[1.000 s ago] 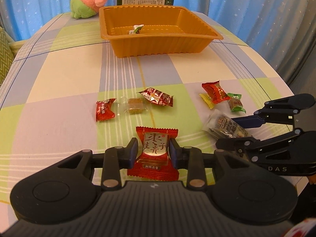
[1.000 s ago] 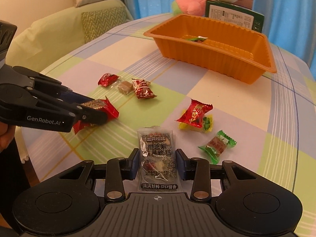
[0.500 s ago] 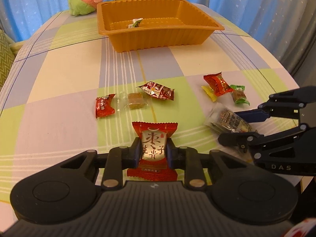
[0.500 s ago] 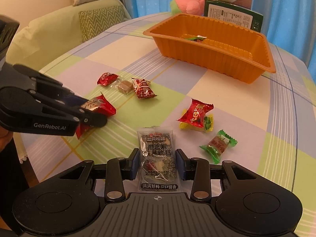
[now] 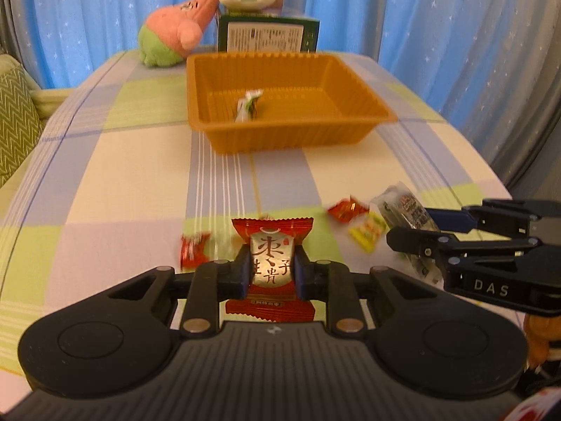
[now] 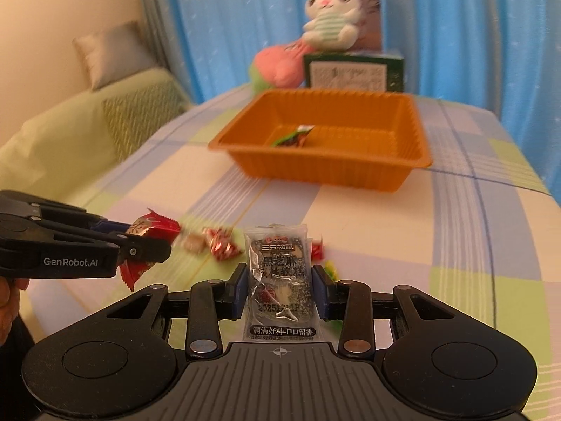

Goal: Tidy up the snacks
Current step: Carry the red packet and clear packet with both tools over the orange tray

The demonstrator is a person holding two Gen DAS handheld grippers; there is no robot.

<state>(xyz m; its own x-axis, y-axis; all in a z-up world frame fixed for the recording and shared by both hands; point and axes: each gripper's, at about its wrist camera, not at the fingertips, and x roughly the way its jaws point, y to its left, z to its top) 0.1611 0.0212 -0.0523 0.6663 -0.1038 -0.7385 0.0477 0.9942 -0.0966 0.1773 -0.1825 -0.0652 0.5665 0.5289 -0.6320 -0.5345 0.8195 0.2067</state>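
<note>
Left gripper [image 5: 272, 269] clamps red packet [image 5: 271, 242]; right gripper [image 6: 278, 289] clamps clear packet [image 6: 277, 277]; tray [image 5: 280, 140] lies ahead, upper centre.

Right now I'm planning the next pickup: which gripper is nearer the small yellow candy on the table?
Right. The right gripper, shut on a clear sesame packet, hangs just beside the yellow candy; the left gripper, shut on a red packet, sits further away.

Pretty clearly my living room at home: blue star-print curtains [image 5: 438, 17] behind, a green sofa [image 6: 70, 140] with a cushion [image 6: 112, 56], plush toys [image 5: 171, 35] sitting at the far end of the checked-cloth surface [image 5: 122, 175].
</note>
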